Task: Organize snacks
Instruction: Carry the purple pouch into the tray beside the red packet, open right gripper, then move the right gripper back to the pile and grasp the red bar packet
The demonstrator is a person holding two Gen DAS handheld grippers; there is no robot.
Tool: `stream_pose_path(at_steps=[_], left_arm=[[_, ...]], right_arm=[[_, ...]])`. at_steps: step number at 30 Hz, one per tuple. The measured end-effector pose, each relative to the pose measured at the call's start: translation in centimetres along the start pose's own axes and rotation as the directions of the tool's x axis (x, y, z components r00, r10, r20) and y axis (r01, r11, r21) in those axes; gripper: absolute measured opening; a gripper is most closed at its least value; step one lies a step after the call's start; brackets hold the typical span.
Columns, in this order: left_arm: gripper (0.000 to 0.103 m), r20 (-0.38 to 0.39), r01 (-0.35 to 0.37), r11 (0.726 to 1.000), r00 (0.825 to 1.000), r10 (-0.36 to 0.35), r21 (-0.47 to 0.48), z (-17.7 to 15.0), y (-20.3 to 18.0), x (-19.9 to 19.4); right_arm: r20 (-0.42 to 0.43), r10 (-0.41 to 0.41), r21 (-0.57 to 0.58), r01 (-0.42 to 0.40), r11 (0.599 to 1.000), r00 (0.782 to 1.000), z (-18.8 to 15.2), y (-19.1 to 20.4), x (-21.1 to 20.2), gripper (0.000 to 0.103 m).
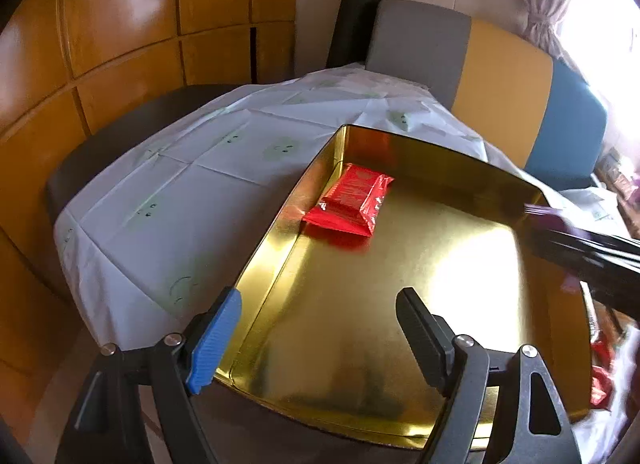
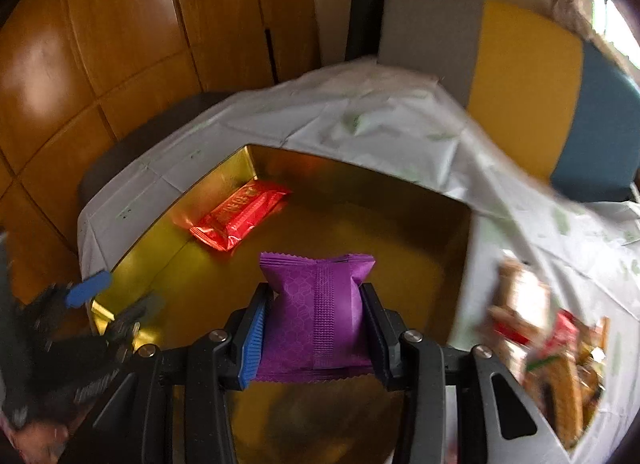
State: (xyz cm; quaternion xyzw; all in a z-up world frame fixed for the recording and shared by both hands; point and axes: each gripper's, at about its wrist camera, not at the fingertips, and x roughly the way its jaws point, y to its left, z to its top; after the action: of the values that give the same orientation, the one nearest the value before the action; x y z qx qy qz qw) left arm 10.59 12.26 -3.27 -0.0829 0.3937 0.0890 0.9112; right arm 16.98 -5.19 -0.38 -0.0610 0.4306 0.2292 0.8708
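My right gripper holds a purple snack packet between its fingers above the gold tin on the counter. A red packet lies in the tin's far corner (gold lettering, unreadable to me). My left gripper has fingers wide, empty.

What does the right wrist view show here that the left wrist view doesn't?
Only the right wrist view shows the purple snack packet clamped in the right gripper, and the loose snack pile beside the tin. Only the left wrist view shows the left gripper up close, jaws open and empty above the tin's near edge. Both show the gold tin on the white tablecloth with one red snack packet inside.
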Motion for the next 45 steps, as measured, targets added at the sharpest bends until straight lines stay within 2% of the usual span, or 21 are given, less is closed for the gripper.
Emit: stream_pose_path(at_steps=[8, 14, 19, 23, 27, 30, 33, 38, 45], left_arm=[[0.082, 0.003, 0.048, 0.999, 0.999, -0.048, -0.02, -0.4, 0.5, -1.0], [0.082, 0.006, 0.059, 0.998, 0.998, -0.058, -0.038, -0.4, 0.6, -1.1], [0.082, 0.002, 0.058, 0.997, 0.998, -0.058, -0.051, -0.4, 0.8, -1.1], [0.082, 0.001, 0.055, 0.996, 0.998, -0.056, -0.064, -0.3, 1.0, -1.1], [0.082, 0.003, 0.053, 0.997, 0.999, -0.053, -0.059, -0.4, 0.7, -1.2], [0.082, 0.009, 0.05, 0.997, 0.999, -0.05, -0.05, -0.6, 0.4, -1.5], [0.082, 0.004, 0.052, 0.998, 0.999, -0.052, -0.043, -0.8, 0.0, -1.7], [0.09, 0.025, 0.055, 0.998, 0.998, -0.054, -0.03, -1.2, -0.8, -2.7], [0.09, 0.031, 0.073, 0.997, 0.997, -0.074, 0.023, -2.0, -2.9, -3.8]], right_arm=[[-0.125, -0.03, -0.003, 0.03, 1.0, 0.992, 3.5, 1.1, 7.6, 0.044], [-0.135, 0.001, 0.089, 0.011, 0.996, 0.991, 5.5, 0.7, 11.3, 0.046], [-0.121, 0.066, 0.19, -0.042, 0.981, 0.991, 6.4, 0.4, 12.6, 0.049], [-0.081, 0.026, 0.19, -0.01, 0.982, 0.996, 6.5, 0.0, 11.1, 0.052], [-0.047, 0.035, 0.19, -0.025, 0.981, 0.998, 6.1, -0.8, 8.5, 0.052], [-0.009, 0.005, 0.131, -0.004, 0.991, 1.0, 5.2, -1.0, 5.7, 0.052], [0.017, 0.011, 0.116, -0.013, 0.993, 1.0, 4.3, -1.5, 3.4, 0.052], [0.08, 0.004, 0.097, -0.012, 0.995, 0.997, 1.5, -1.9, -1.1, 0.052], [0.137, -0.022, 0.141, 0.002, 0.99, 0.99, -3.3, -3.9, -5.9, 0.052]])
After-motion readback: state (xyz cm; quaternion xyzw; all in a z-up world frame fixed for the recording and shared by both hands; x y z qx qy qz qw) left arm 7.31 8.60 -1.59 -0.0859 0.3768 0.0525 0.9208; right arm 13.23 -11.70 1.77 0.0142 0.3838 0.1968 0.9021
